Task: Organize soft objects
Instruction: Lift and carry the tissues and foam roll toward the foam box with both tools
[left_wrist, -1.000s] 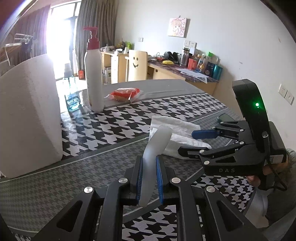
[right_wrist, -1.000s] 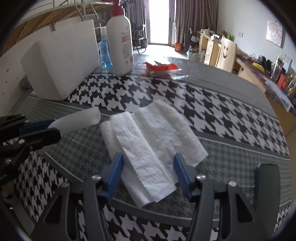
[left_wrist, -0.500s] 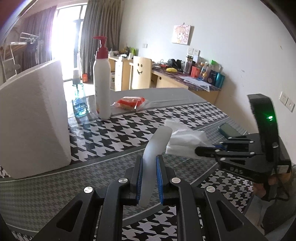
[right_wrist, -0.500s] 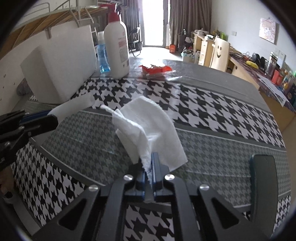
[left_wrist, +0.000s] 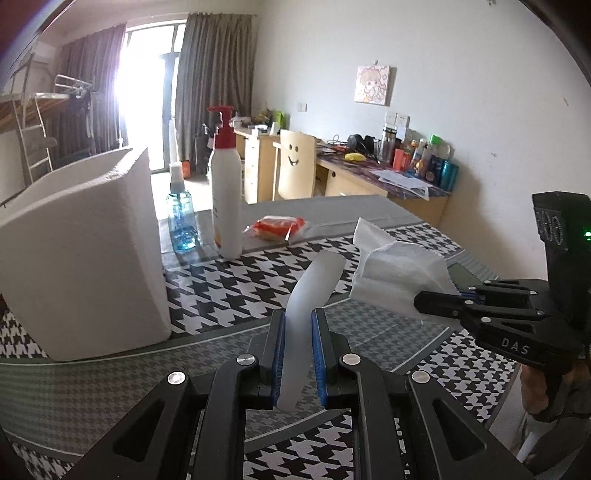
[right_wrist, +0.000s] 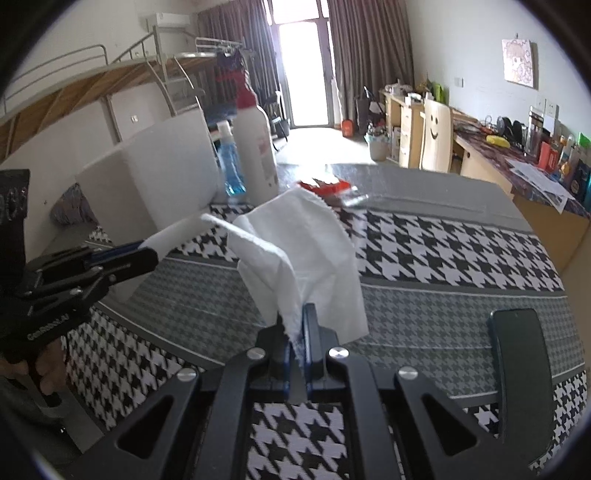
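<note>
My left gripper (left_wrist: 298, 354) is shut on a bent translucent white strip (left_wrist: 312, 291) that sticks up and forward between its blue pads. My right gripper (right_wrist: 295, 343) is shut on a crumpled white tissue (right_wrist: 303, 251), lifted off the houndstooth tablecloth (right_wrist: 443, 243) with its loose sheets hanging above the pads. In the left wrist view the right gripper (left_wrist: 439, 304) comes in from the right with the tissue (left_wrist: 395, 273) bunched at its tips. In the right wrist view the left gripper (right_wrist: 144, 254) reaches in from the left with the strip (right_wrist: 173, 234).
A big white foam block (left_wrist: 85, 254) stands at the left. Behind it are a blue spray bottle (left_wrist: 181, 214) and a tall white pump bottle (left_wrist: 226, 199). A red snack packet (left_wrist: 277, 228) lies farther back. A dark phone (right_wrist: 521, 369) lies at the right.
My right gripper closed on the tissue that lay flat on the cloth and lifted it off the table. My left gripper rose a little, still holding the strip.
</note>
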